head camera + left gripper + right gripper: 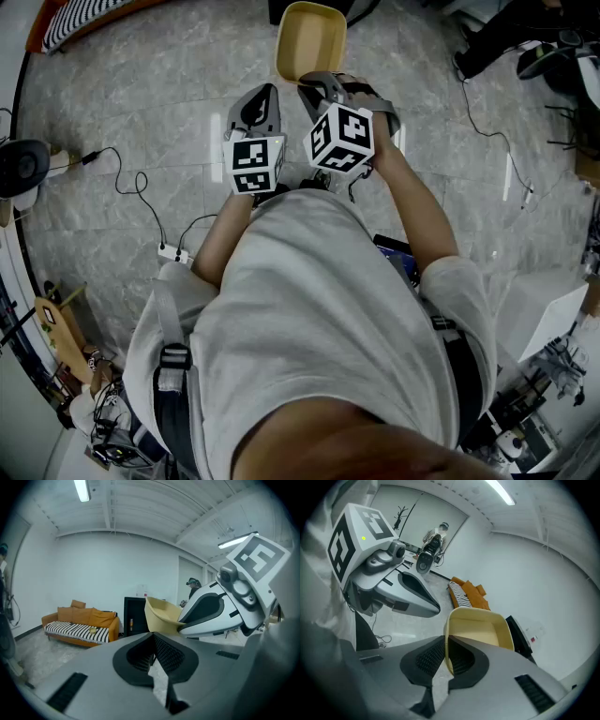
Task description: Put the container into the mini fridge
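Note:
The pale yellow container (311,42) hangs in the air ahead of me, open side tilted up. My right gripper (314,89) is shut on its near rim; the right gripper view shows the wall of the container (480,630) pinched between the pads of that gripper (446,660). My left gripper (265,94) is beside it on the left, shut and empty, and its own view shows the left gripper (152,660) with pads together. The black mini fridge (133,616) stands against the far white wall, and the container (161,613) is in front of it. The fridge (520,632) also shows past the container.
An orange sofa (79,623) with a striped cover stands left of the fridge. Cables and a white power strip (173,253) lie on the grey stone floor at my left. A black round device (19,167) sits at the left edge. A person (192,587) stands far back.

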Demonstrator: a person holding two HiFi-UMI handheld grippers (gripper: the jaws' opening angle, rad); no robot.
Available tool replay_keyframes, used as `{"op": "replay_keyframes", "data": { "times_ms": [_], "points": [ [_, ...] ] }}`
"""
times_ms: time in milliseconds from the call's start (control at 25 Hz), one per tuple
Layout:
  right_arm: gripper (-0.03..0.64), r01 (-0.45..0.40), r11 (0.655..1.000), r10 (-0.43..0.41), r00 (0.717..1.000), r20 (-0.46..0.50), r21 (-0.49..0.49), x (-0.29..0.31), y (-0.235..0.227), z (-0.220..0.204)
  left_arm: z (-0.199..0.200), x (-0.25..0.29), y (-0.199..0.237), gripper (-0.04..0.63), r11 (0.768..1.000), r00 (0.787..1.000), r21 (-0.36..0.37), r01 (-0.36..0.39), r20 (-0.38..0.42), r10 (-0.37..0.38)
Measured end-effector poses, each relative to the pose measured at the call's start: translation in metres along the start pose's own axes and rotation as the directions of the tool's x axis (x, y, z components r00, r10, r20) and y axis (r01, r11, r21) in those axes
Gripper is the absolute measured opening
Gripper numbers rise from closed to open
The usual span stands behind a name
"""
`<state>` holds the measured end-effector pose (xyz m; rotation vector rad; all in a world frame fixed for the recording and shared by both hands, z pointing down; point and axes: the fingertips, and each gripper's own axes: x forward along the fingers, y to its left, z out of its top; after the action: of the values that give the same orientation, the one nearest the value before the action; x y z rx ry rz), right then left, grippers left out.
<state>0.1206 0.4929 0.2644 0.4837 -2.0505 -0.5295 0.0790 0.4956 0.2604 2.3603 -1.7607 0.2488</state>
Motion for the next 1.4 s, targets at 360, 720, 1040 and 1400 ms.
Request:
{"op": "replay_keyframes", "data": {
  "times_ms": [360,720,1040,1400],
  "points": [
    [0.051,0.015,0.998,-0.016,1.000,0.018,0.055,0.019,0.013,0.031,-0.013,-0.017,0.028,0.012,0.999,0.999,0.016,0.034,-0.016,-0.034],
    [0.051,-0.016,0.998,0.016,1.000,-0.007,0.064,0.047,0.026,0.051,-0.026,-0.022,0.069,0.012,0.999,0.999,-0.028,0.030,-0.024,-0.031],
    [0.051,-0.040,0.997,0.041,0.999,-0.018,0.063,0.090,-0.014,0.047,-0.026,0.023,0.098,0.012,1.000,0.998,-0.029,0.013,-0.054,-0.014],
    [0.051,-0.054,0.990,0.056,0.998,-0.011,0.133,0.152,-0.104,0.029,-0.006,0.120,0.133,0.012,1.000,0.996,-0.018,0.022,-0.080,-0.024]
  ]
}}
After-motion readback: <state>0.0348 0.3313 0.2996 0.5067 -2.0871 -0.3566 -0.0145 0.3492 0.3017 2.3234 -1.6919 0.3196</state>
